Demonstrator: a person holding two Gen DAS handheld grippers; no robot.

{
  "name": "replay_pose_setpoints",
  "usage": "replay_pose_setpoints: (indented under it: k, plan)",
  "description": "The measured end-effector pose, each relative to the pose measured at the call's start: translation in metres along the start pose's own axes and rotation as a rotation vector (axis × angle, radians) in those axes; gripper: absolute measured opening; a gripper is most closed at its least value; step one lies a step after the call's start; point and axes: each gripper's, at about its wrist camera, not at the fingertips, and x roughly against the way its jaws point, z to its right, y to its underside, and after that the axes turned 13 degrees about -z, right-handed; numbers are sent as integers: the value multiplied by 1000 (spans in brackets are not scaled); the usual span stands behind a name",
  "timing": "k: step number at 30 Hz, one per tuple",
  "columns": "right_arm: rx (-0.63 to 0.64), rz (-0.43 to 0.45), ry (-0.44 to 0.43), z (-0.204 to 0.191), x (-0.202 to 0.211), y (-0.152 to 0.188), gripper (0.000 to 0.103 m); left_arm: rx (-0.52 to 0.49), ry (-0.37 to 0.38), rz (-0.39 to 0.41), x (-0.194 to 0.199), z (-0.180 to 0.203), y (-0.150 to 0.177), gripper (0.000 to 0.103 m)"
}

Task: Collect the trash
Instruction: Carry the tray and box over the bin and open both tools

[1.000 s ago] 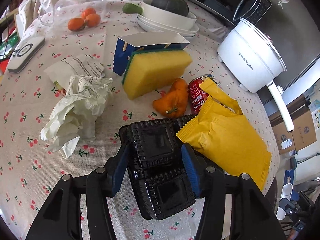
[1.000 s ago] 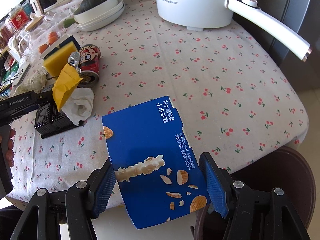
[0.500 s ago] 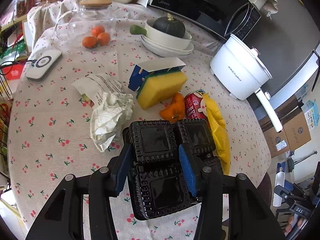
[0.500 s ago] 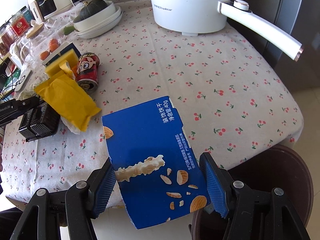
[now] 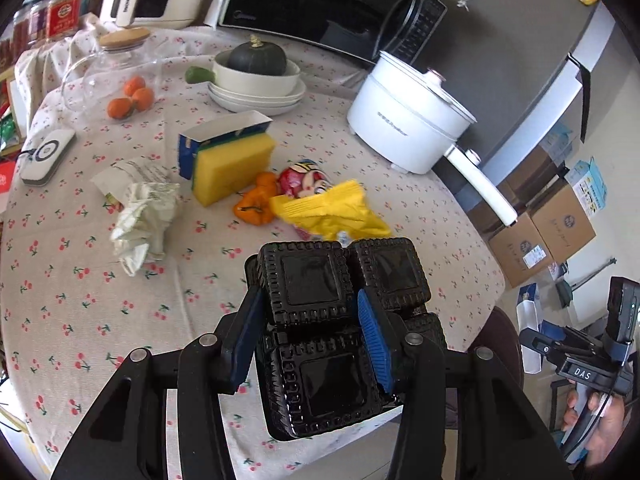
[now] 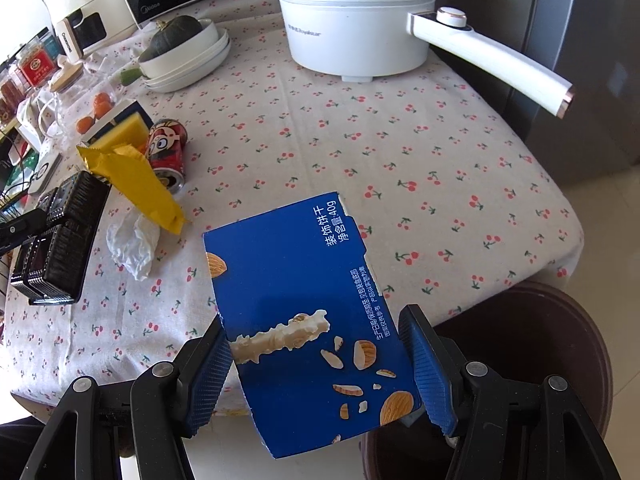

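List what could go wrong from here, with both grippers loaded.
1. The left gripper clamps only one cell of the black plastic tray; the rest overhangs and may twist loose.
2. The right gripper pinches the blue snack box near one end; thin card could buckle and slip.
3. The yellow wrapper lies against the tray; carrying the tray on might drag it.

You held a glossy black plastic tray, ridged at its edges, between ribbed blue pads. Your other grip pinched smooth printed cardboard, the blue box. The cherry-print tablecloth looked matt woven cloth. Upper centre, the white pot shone like smooth plastic, though possibly enamel. The crumpled paper was matt.
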Motion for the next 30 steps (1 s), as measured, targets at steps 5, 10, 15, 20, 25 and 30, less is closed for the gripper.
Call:
replay_pose_setpoints:
  k: [5,10,15,20,25,30]
  plan:
    - [-50,-4,22,31,4,16,70,-100,24,-40,-23,53,9,51]
    - [-119,-8,40,69,9,38,70,-210,64,-88,-53,113,23,51]
    - [-193,-16,59,108,12,65,70,-314,113,-147,-89,172,41,51]
    - [-264,-32,83,148,13,90,70,-404,159,-198,-124,223,59,51]
    - [-329,-39,100,180,18,112,70,-470,211,-225,-152,258,75,52]
    - [-360,-40,105,198,22,124,70,-488,188,-226,-168,269,75,64]
